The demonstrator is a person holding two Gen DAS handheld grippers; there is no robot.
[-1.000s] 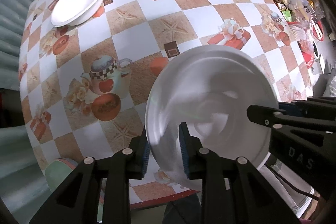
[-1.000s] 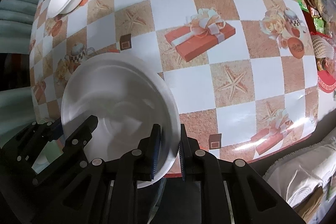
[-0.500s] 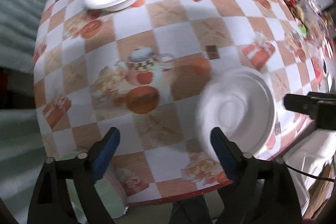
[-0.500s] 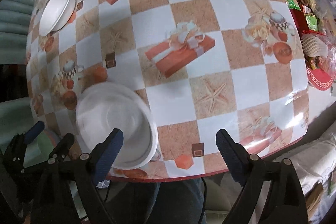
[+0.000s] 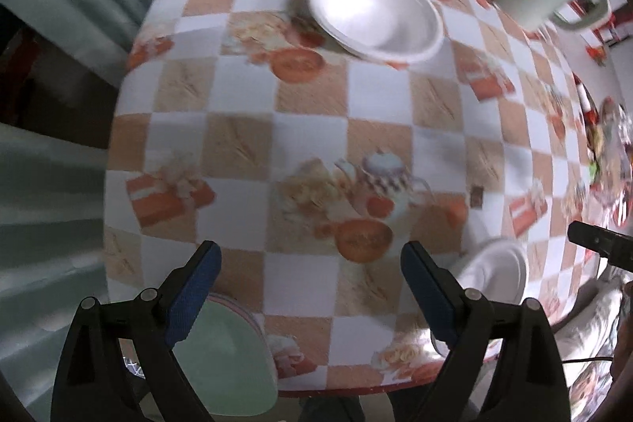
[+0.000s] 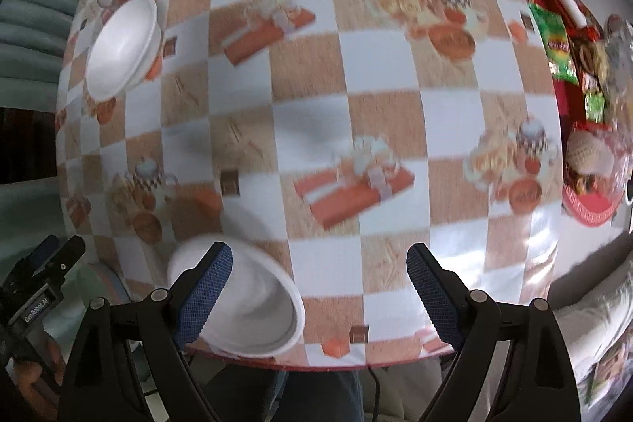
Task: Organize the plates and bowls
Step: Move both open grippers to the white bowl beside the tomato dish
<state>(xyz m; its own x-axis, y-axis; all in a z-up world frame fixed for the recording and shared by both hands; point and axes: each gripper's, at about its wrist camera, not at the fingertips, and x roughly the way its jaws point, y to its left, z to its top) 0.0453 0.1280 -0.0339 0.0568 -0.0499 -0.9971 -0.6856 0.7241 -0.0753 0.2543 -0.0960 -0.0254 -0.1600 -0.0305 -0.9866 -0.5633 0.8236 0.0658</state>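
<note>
With both my left gripper (image 5: pixel 308 287) and right gripper (image 6: pixel 318 289) spread empty, the white plate (image 6: pixel 253 307) sits released beside my right fingers, the white bowl (image 5: pixel 376 14) far ahead likely next.

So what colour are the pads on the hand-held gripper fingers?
Blue pads, clearest in the right wrist view.

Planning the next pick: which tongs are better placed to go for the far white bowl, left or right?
Left, probably. The far white bowl lies straight ahead of the open left tongs, large in their view. For the open right tongs it sits small at the far left edge, with the near white bowl beside them.
</note>
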